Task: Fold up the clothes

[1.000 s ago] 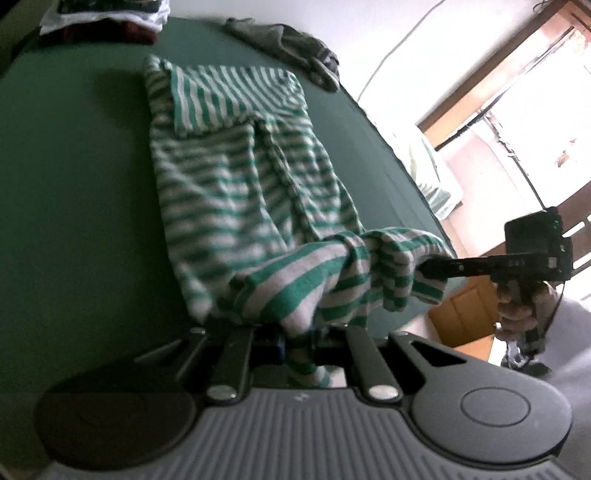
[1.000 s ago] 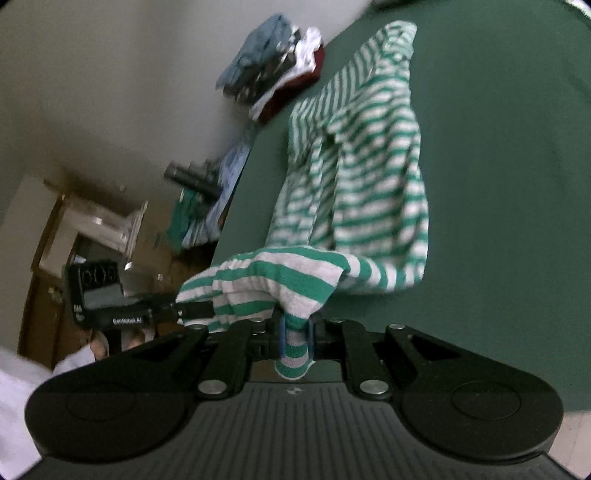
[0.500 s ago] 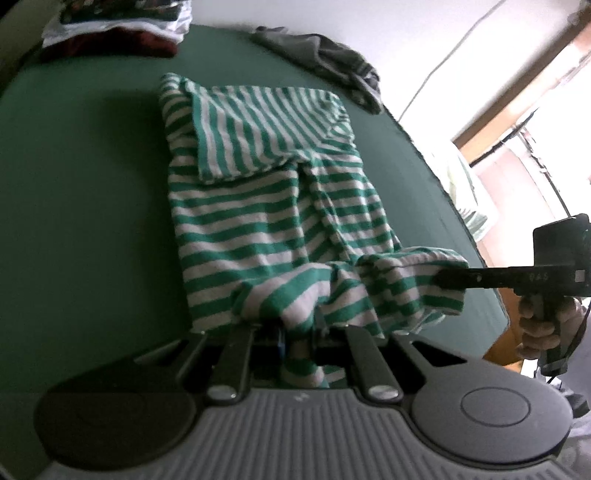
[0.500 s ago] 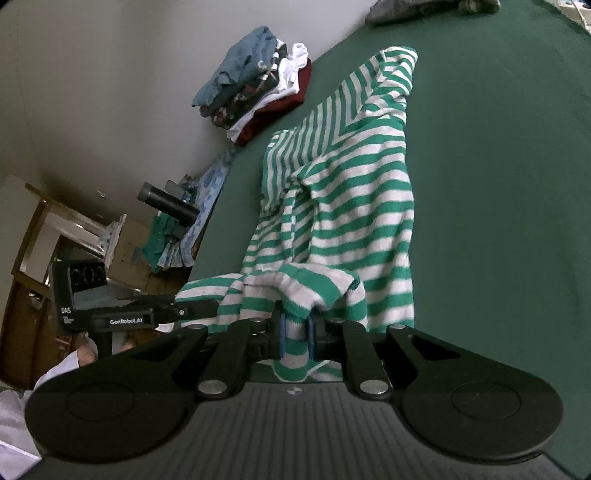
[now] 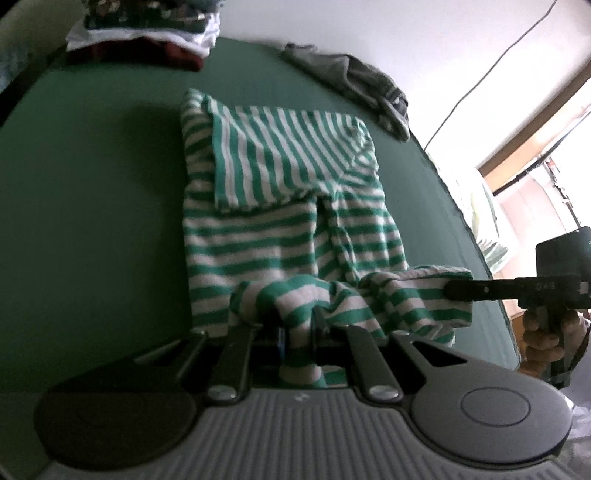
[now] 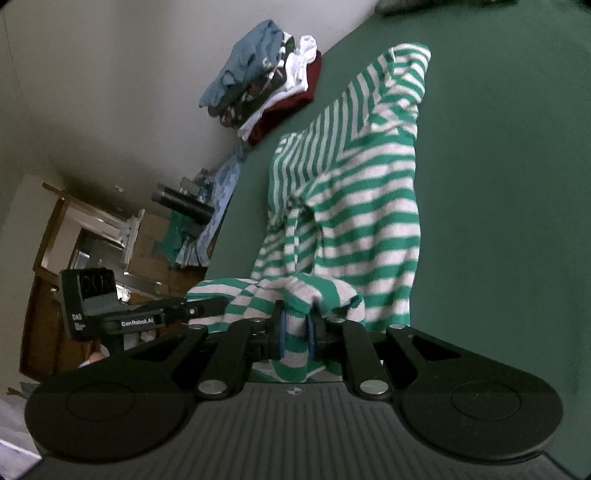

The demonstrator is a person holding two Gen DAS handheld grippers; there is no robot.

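A green-and-white striped shirt [image 5: 280, 206] lies lengthwise on the green bed [image 5: 92, 206], its far part folded over. My left gripper [image 5: 297, 332] is shut on the shirt's near hem, bunched and lifted off the bed. My right gripper [image 6: 295, 328] is shut on the same hem's other corner; the shirt also shows in the right wrist view [image 6: 354, 206]. In the left wrist view the right gripper [image 5: 448, 291] reaches in from the right, pinching the hem. In the right wrist view the left gripper [image 6: 218, 306] comes in from the left.
A stack of folded clothes [image 6: 266, 81] sits at the bed's far corner by the wall, also in the left wrist view [image 5: 144, 33]. A grey garment [image 5: 354, 85] lies crumpled at the far edge. Beside the bed stand wooden furniture [image 6: 62, 236] and clutter.
Both grippers have carried the held hem forward over the shirt, toward its far end. The shirt's body looks flatter and more centred now.
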